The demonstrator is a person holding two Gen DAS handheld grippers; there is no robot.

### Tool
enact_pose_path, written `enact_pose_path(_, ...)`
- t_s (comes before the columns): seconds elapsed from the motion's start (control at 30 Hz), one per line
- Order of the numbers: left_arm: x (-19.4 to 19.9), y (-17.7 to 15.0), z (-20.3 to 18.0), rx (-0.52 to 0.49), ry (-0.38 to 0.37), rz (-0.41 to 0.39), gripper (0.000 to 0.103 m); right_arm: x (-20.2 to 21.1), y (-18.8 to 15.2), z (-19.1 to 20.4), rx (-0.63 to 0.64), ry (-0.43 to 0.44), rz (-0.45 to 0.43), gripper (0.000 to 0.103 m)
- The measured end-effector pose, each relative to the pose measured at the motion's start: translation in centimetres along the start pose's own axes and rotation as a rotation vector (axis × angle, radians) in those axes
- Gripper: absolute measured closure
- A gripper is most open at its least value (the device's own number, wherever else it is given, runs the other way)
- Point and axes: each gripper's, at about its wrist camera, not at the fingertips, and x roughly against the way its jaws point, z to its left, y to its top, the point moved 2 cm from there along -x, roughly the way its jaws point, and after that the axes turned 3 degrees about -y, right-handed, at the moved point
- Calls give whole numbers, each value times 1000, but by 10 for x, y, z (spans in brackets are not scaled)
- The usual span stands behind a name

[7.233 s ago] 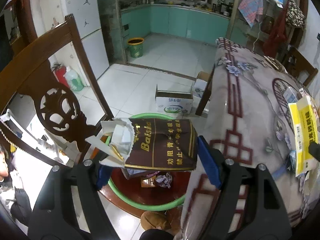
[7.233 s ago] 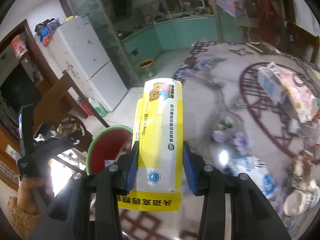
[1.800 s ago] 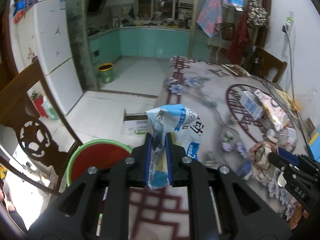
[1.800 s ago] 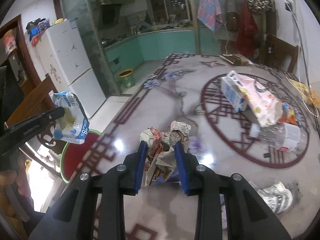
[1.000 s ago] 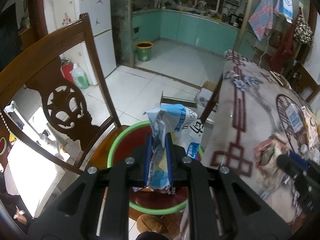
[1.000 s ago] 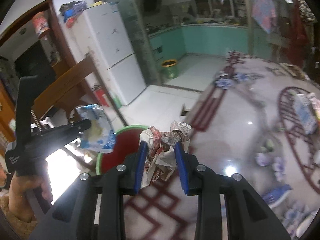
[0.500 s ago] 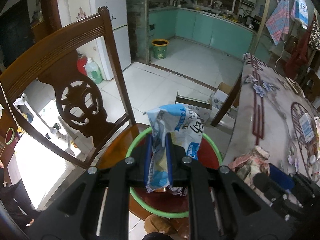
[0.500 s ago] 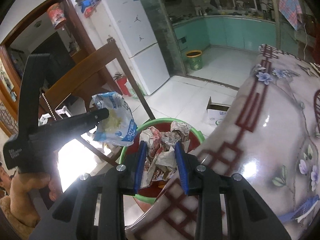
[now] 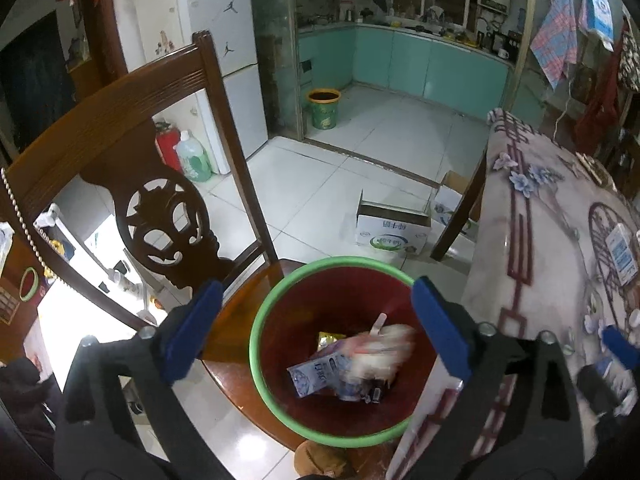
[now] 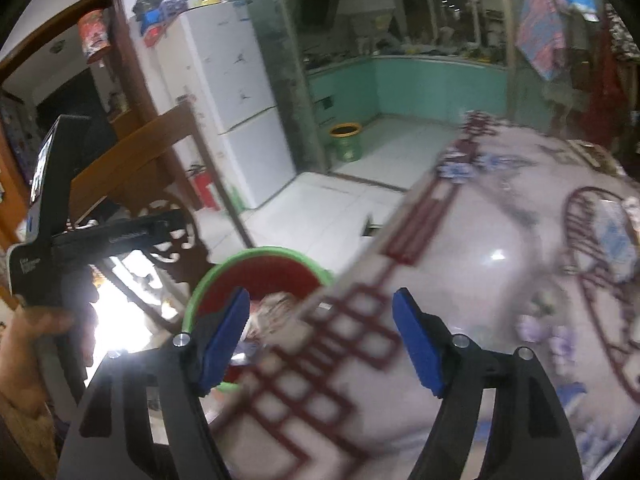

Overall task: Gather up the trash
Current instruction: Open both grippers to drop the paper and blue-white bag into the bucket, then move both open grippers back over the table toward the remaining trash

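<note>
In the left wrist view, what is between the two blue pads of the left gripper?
Nothing is held by the opening left gripper; below that gap sits the red bin, with a blue-white wrapper inside.

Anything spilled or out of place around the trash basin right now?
Nothing looks spilled. The blue-and-white wrapper and a blurred crumpled wad lie inside the green-rimmed basin, which sits on the chair seat. Both grippers' jaws are opening with nothing between them: left gripper, right gripper.

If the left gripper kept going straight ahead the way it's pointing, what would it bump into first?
Probably the trash inside the red bin: the left gripper, its empty jaws opening, points down into it, at the blue-white wrapper. Depth is hard to judge.
</note>
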Motion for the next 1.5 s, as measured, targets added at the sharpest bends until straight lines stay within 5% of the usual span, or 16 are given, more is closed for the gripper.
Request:
enact_pose_path(0.3,17,2,-55,-55,-96,-28,6,62,-30,-70,-24,-140,4,28)
enact_pose_path(0.7,48,-11,-195,-223,-272,-39,5,155,-63,-169,-81,-322,-29,23)
enact_pose_path(0.93,43,-28,-254,-258,-365,27,5,196,-73,-271,-192,-562,-96,22)
enact_pose_path(1.2,46,-44,-280,-302,-431,73,6,162,-85,-357,-376,-552,96,22)
enact_pose_path(1.5,67,-58,-304,-397,-490,64,5,110,-67,-341,55,-658,206,12)
